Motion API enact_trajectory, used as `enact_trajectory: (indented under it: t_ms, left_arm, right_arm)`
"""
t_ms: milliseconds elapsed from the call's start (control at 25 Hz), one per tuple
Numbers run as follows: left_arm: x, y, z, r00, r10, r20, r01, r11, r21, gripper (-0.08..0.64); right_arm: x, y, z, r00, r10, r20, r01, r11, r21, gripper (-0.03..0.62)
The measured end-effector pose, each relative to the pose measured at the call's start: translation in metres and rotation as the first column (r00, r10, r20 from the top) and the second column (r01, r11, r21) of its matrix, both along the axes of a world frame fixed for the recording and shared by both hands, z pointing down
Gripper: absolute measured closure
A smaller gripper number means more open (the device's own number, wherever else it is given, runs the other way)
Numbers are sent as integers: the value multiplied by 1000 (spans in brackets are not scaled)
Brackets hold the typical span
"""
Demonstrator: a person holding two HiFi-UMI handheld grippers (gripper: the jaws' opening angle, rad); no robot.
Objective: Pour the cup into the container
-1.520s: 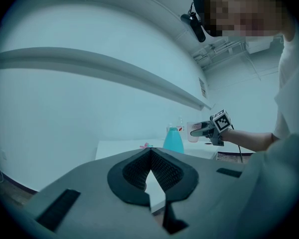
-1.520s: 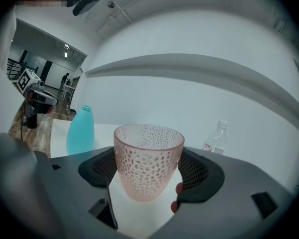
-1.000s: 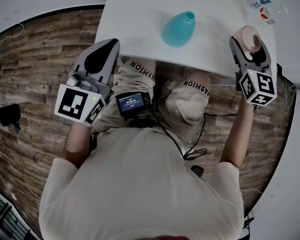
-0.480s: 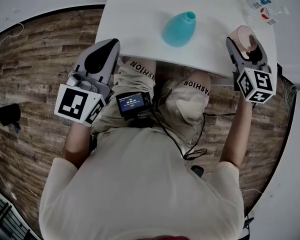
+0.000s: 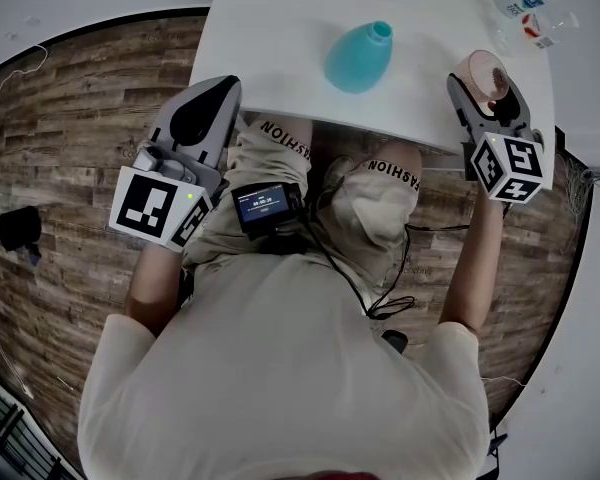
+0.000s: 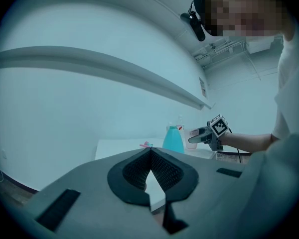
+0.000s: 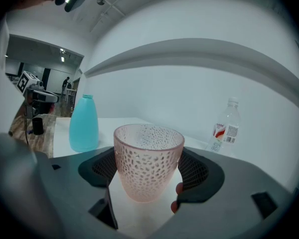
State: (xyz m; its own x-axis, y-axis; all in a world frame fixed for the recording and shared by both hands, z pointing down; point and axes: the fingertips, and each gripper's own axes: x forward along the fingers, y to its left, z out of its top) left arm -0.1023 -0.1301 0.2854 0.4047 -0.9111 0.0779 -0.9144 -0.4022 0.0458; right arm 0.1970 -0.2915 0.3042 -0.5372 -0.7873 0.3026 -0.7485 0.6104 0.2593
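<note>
Cup [image 7: 148, 158] — pink, translucent, dimpled wall, upright, mouth facing up, clamped on both sides by right gripper [image 7: 149, 178], near right. Container [image 5: 358, 58] — teal narrow-necked bottle, upright, left of cup, well apart.

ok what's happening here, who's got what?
A person works two handheld grippers at a white table. The right gripper is closed on a pink textured cup, held upright near the table's right end; no pour has begun. The blue container stands apart from it, mid-table. The left gripper is shut and empty at the table's near left edge.
</note>
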Motion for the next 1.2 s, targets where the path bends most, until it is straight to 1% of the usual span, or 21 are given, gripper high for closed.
enact_trajectory:
  t_ms: [680, 1040, 1200]
  left_arm:
    - [-3, -1, 6, 1000, -5, -4, 5, 1000, -14, 551]
    - [-2, -1, 5, 1000, 0, -5, -1, 1000, -13, 551]
    - [-2, 0, 4, 1000, 0, -4, 0, 1000, -11, 551]
  right_arm:
    - [-6, 2, 2, 1000, -9, 4, 9, 1000, -2, 222]
    - [-11, 8, -17, 1000, -24, 13, 23, 999, 36, 222]
    - [-15, 16, -37, 999, -34, 17, 32, 996, 78, 222]
